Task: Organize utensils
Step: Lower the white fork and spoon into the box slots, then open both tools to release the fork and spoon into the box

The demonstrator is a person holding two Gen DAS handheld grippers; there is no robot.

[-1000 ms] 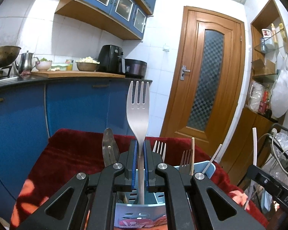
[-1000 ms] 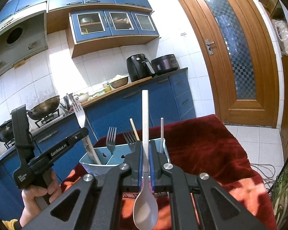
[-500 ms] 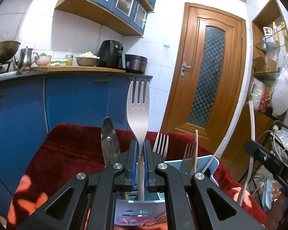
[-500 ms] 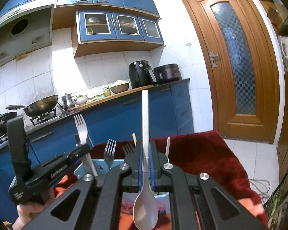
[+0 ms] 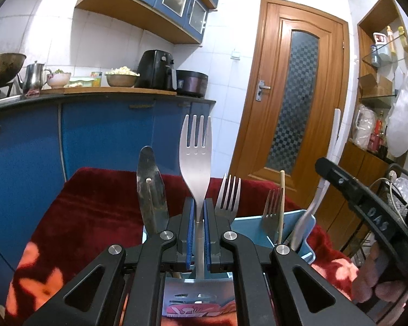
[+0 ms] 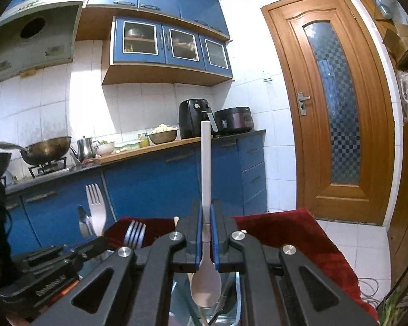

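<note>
We see the blue caddy [image 5: 299, 225] low at centre frame, crowded. Our left gripper [image 5: 199, 233] clamps the fork [image 5: 195, 157] upright; our right gripper [image 6: 206, 239] clamps the spoon [image 6: 206, 285], bowl down. Lowered carelessly, either could snag standing forks.

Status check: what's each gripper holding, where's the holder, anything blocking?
Left gripper shut on fork, tines up. Right gripper shut on spoon, bowl down. Blue utensil holder just below both, on red cloth. Forks already standing inside; nothing blocking seen.
</note>
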